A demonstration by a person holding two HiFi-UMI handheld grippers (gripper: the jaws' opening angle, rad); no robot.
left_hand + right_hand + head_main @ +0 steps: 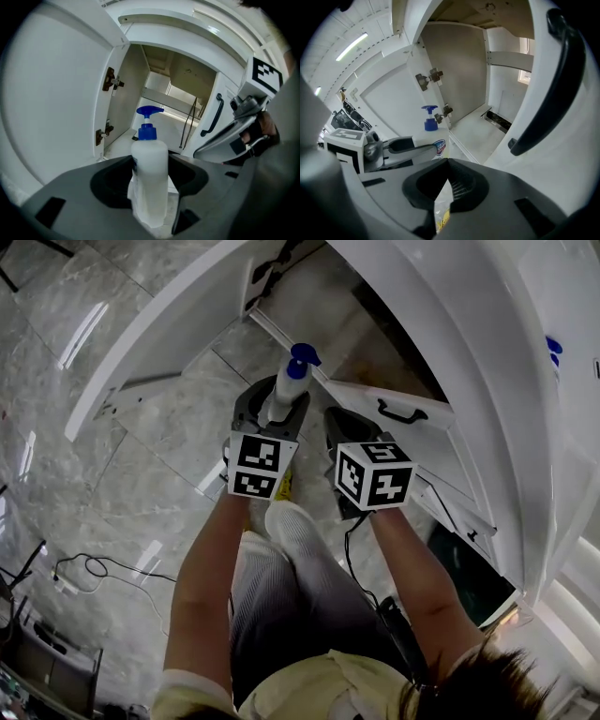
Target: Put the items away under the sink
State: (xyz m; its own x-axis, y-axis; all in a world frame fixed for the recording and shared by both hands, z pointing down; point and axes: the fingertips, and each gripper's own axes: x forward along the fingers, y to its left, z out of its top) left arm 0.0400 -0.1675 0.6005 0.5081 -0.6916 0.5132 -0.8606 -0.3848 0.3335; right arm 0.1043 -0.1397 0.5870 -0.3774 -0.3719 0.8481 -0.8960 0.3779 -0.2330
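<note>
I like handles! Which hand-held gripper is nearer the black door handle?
Right. The right hand-held gripper, pinching a packet, is beside the door handle; the left hand-held gripper, holding the soap bottle, sits farther left.

The head view looks steeply down from above the person, over both forearms, onto the grey marble floor and, at the far end, the open white under-sink cabinet. The left gripper view sits low, close behind the left gripper, facing straight into that cabinet. The right gripper view rides on the right gripper just to the right, angled towards the cabinet's left wall. All three share the cabinet and the white plastic bottle with a blue pump head. Each gripper view also catches the other gripper.
</note>
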